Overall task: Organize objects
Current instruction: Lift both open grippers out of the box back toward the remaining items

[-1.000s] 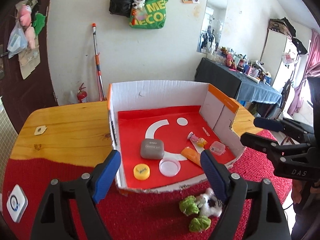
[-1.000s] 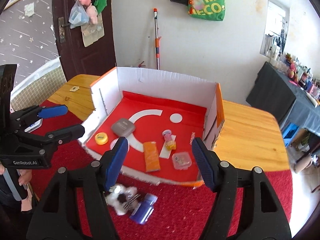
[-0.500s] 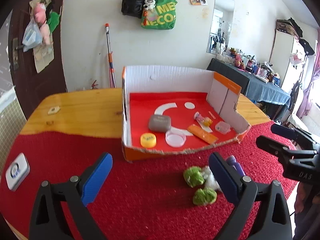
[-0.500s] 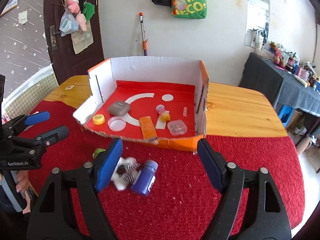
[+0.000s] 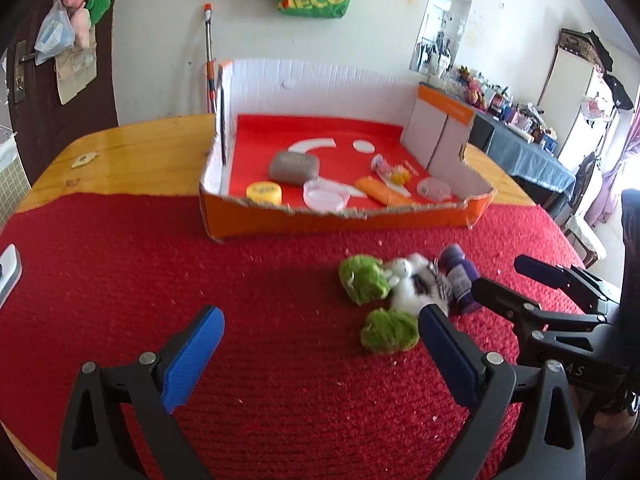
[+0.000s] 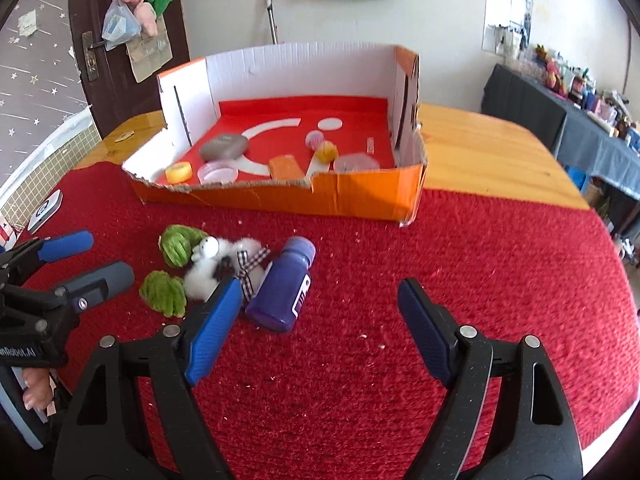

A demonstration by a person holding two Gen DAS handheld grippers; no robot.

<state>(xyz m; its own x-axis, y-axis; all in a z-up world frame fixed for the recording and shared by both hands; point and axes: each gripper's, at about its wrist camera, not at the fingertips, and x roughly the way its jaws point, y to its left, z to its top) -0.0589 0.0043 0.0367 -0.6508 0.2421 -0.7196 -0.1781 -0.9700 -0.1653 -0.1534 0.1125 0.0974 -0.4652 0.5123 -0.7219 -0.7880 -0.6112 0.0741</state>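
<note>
Approach step. Both grippers spread, nothing between jaws: left gripper [image 5: 320, 344], right gripper [image 6: 320, 320]. Plush toy [image 6: 224, 262] and purple bottle [image 6: 286, 284] lie mid-frame on red worktop [image 6: 480, 264], before box [image 6: 280, 200]. Next: straddle bottle, pinch.

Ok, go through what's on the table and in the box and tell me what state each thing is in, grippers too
Cardboard box: open on top, front edge torn low.
Purple bottle: lying on its side on the red mat, capped.
Plush toy: lying on the mat, against the bottle.
Grey case: closed, flat in the box.
Yellow lid: flat in the box.
Left gripper: open, empty.
Right gripper: open, empty.
</note>
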